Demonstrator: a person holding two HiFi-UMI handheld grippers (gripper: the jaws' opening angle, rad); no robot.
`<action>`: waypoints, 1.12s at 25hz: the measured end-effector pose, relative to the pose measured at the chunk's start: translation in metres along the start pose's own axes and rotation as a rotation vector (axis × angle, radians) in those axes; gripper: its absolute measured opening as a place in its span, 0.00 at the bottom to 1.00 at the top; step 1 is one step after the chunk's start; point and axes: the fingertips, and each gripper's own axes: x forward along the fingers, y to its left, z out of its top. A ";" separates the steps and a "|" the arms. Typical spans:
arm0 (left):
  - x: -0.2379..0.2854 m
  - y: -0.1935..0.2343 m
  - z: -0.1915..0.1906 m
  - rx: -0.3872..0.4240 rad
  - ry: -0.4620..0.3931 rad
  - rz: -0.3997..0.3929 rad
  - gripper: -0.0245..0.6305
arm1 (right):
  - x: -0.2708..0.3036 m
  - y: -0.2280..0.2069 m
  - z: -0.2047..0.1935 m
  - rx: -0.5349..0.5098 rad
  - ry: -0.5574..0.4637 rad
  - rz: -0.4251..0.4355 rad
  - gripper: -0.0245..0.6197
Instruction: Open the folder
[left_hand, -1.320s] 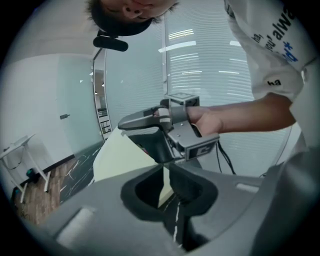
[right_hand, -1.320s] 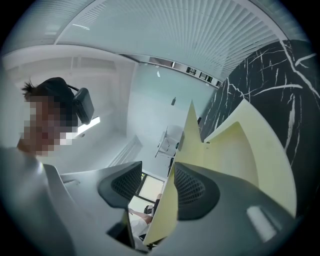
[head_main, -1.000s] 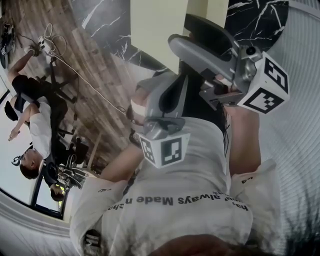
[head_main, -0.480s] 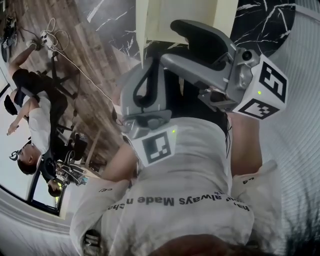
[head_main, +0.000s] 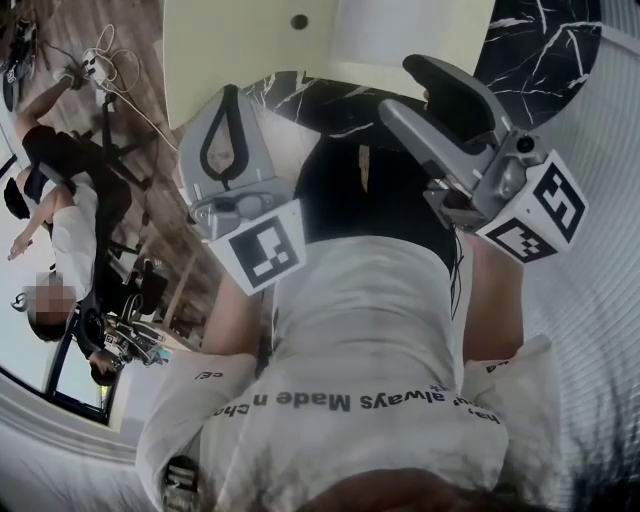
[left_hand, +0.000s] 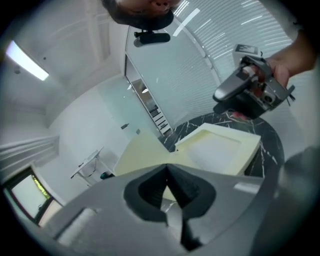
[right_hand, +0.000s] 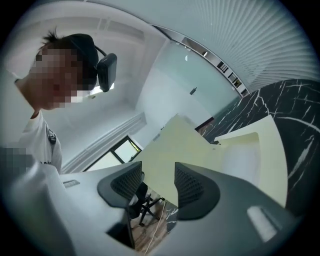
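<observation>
The only writing I can read is on the person's white shirt (head_main: 370, 330): the words "always" and "Made" in dark print. The letters beside them are too unclear. Each gripper carries a cube with black and white square markers and no text.

The folder (head_main: 300, 45) is pale yellow and lies on the black marble bench (head_main: 540, 30), at the far side in front of the person. It shows a flat panel on the left and a paler part on the right with a raised rim.

The left gripper (head_main: 232, 92) is closed, its pads together with nothing between them, and it points at the folder. The right gripper (head_main: 420, 90) has its jaws apart. They have just been closing a little, but the pads press on nothing, and the folder's near edge shows through the gap.

To the left is a wooden floor (head_main: 170, 170) with black chairs, other people (head_main: 70, 230) and a white power strip (head_main: 95, 65) with cables. On the right stands a white ribbed wall (head_main: 600, 300).
</observation>
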 end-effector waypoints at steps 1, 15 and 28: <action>0.002 0.006 -0.006 0.000 0.012 0.017 0.04 | -0.002 -0.001 -0.001 -0.012 0.004 -0.014 0.36; 0.045 0.053 -0.126 -0.093 0.253 0.127 0.04 | -0.020 -0.006 0.004 -0.136 0.014 -0.140 0.32; 0.087 0.039 -0.211 -0.115 0.434 0.069 0.04 | -0.031 -0.019 0.004 -0.231 0.037 -0.259 0.31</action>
